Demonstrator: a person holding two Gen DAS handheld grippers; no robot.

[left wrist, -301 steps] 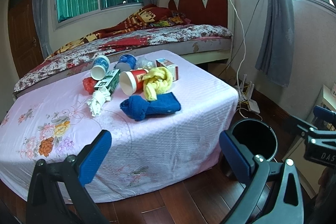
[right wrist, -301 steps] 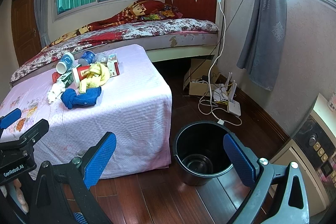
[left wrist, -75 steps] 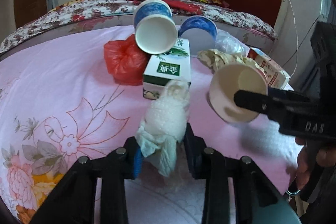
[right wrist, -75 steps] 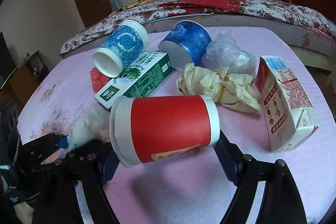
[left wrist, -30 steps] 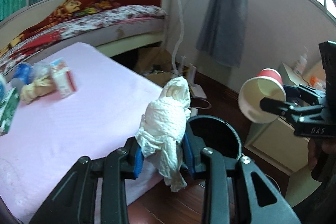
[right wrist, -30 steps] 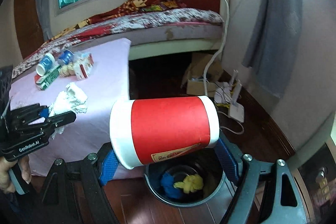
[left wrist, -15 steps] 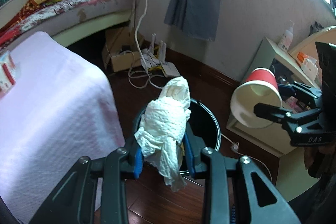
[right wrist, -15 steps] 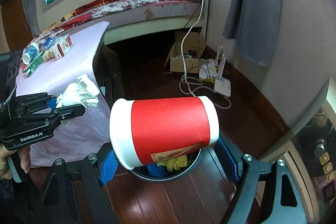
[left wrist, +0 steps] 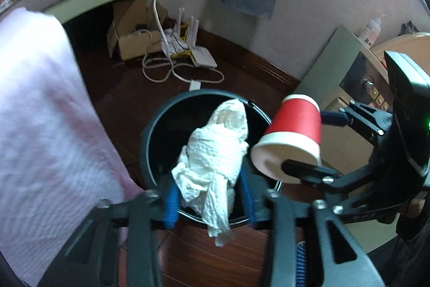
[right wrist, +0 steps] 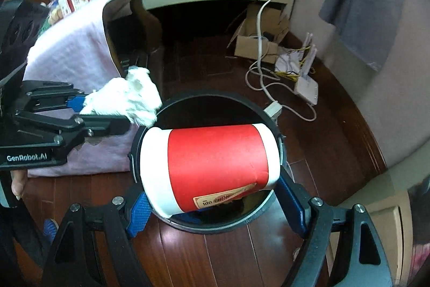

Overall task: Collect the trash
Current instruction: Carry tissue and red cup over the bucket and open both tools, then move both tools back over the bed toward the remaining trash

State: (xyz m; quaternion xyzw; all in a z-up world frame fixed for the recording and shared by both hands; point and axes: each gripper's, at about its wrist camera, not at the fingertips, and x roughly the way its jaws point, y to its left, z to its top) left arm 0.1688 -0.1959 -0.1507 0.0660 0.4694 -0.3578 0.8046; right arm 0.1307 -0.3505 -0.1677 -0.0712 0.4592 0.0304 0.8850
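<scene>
Two grippers release trash over a black bin [left wrist: 150, 141].
Left gripper [left wrist: 209, 197] jaws just opening, wadded tissue [left wrist: 217, 149] between; right gripper [right wrist: 215, 199] widening, red cup [right wrist: 209, 166] at twelve o'clock.

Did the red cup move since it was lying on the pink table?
Yes. The red cup went from the pink-covered table to above the black bucket.

Lighting: dim indoor daylight, brightest on the pale wall [left wrist: 301, 18] at upper right of the left wrist view. Glare: soft sheen on the wooden floor [right wrist: 220, 254] planks. Shadows: deep black under the bed [right wrist: 204, 15]. Blur: pink cloth [left wrist: 40, 125] smeared. Distortion: strong fisheye curvature, dark vignette in all corners. Focus: red paper cup [right wrist: 212, 166] sharp.
</scene>
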